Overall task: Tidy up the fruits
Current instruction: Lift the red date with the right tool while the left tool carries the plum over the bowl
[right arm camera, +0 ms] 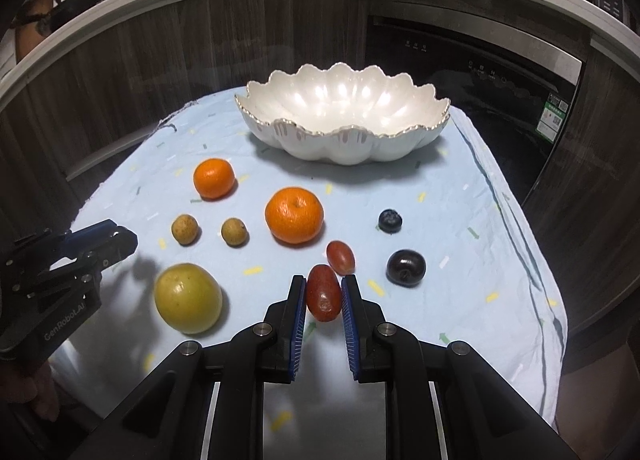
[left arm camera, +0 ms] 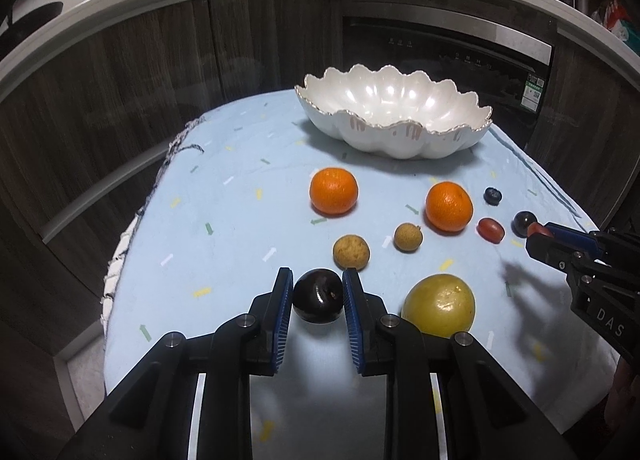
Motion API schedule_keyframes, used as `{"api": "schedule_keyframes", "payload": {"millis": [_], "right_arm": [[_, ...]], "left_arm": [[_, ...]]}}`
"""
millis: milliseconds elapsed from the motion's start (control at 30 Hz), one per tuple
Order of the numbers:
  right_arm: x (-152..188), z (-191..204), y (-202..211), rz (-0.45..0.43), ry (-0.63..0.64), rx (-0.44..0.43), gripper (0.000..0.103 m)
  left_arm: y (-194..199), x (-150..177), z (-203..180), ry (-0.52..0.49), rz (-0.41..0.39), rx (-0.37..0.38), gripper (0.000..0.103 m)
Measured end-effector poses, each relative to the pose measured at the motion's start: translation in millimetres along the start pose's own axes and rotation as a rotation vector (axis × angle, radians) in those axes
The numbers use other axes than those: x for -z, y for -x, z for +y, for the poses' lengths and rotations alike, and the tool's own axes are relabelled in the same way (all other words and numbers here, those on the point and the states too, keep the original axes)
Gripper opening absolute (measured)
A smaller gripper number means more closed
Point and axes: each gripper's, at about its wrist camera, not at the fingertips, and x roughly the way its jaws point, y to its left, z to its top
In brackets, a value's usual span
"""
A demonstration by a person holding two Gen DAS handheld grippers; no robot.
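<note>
My left gripper (left arm camera: 317, 277) is shut on a dark round plum (left arm camera: 318, 298) at the near edge of the blue cloth (left arm camera: 224, 228). In the right wrist view my right gripper (right arm camera: 323, 282) is shut on an oblong red tomato (right arm camera: 322, 300), held a little above the cloth. An empty white scalloped bowl (left arm camera: 394, 100) (right arm camera: 340, 100) stands at the back. Loose on the cloth between lie two oranges (left arm camera: 333, 191) (left arm camera: 449, 206), two longans (left arm camera: 351, 252) (left arm camera: 408, 237), a yellow-green fruit (left arm camera: 439, 305), a blueberry (right arm camera: 390, 220), a second red tomato (right arm camera: 340, 257) and another dark plum (right arm camera: 405, 267).
The cloth covers a small table (right arm camera: 532, 300) that drops off left, right and near. Dark cabinets (left arm camera: 140, 100) and a built-in appliance (left arm camera: 448, 56) stand close behind, under a counter with bottles. Each gripper shows at the edge of the other's view: right gripper (left arm camera: 538, 234), left gripper (right arm camera: 122, 236).
</note>
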Motion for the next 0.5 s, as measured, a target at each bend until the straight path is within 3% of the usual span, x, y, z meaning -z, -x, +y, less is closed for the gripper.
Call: {"api": "schedule_keyframes", "payload": {"millis": [500], "right_arm": [[-26, 4, 16, -0.069, 0.027, -0.002, 0.019]], "left_arm": [[12, -24, 4, 0.015, -0.037, -0.011, 0.026]]}}
